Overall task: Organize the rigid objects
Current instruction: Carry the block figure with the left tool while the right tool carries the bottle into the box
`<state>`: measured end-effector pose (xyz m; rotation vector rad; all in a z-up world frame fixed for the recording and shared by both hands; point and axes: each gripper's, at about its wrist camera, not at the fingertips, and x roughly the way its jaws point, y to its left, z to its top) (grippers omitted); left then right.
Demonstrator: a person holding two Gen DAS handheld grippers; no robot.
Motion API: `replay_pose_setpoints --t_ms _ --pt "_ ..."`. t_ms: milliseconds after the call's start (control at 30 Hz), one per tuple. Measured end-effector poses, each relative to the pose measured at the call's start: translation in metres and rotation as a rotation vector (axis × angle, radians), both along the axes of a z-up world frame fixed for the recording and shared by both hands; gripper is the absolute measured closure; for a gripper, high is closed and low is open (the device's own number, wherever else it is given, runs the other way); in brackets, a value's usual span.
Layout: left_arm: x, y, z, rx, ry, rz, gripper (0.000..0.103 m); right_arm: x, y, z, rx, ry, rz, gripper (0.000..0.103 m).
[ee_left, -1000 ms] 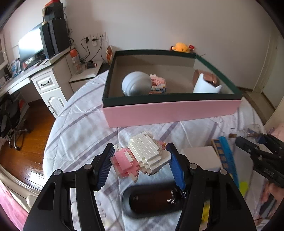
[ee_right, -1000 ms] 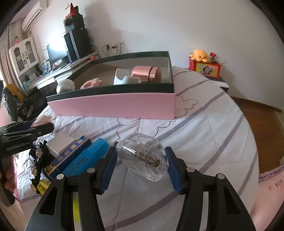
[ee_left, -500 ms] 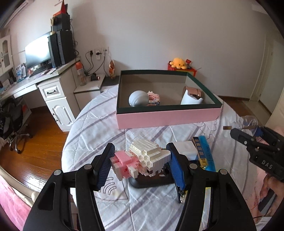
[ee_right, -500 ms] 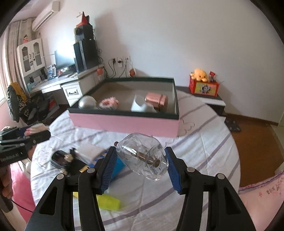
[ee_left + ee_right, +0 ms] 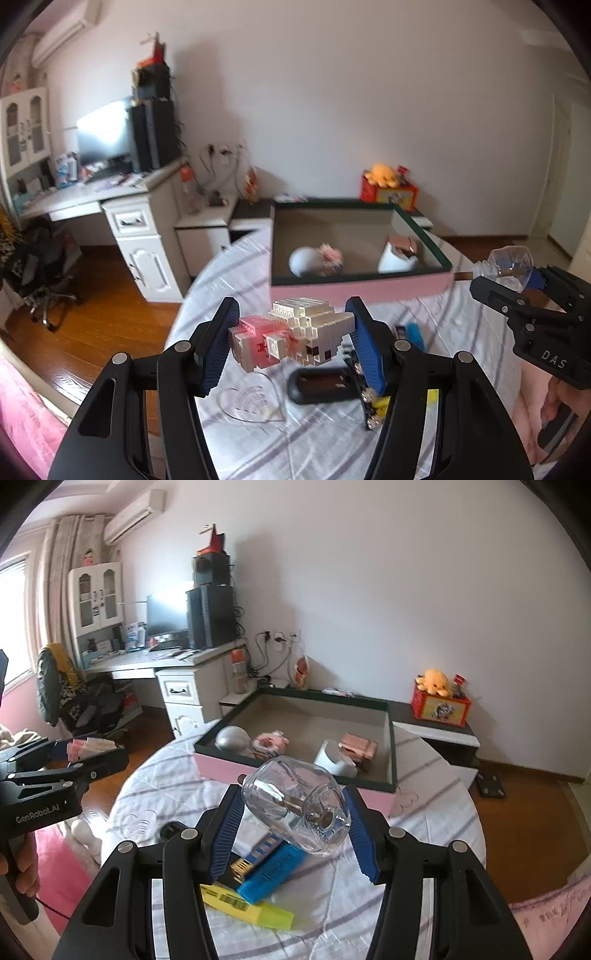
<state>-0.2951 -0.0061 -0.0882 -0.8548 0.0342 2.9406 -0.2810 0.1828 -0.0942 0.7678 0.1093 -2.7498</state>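
With our left gripper (image 5: 290, 341) clamped on the brick figure (image 5: 291, 338) and our right gripper (image 5: 293, 818) on the glass bottle (image 5: 297, 805), we should keep both level above the far pink box (image 5: 295, 775) before lowering.

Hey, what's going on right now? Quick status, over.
Left gripper shut on brick-built toy. Right gripper shut on clear glass bottle. Both held above the table; pink box ahead, top open, nothing blocking.
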Motion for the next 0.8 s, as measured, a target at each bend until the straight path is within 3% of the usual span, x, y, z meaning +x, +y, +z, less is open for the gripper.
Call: replay_pose_setpoints --t_ms 233,567,800 --pt "-0.005 -0.005 0.015 -0.038 0.045 0.042 0.042 -0.007 -0.012 0.011 0.013 0.029 0.037 0.047" --pt "-0.053 0.016 0.027 -0.065 0.059 -0.017 0.042 -0.044 -0.013 0.012 0.042 0.032 0.052 0.047" --pt "-0.130 0.035 0.013 -0.004 -0.058 -0.149 0.042 -0.099 -0.006 0.005 0.061 -0.014 0.041 0.047"
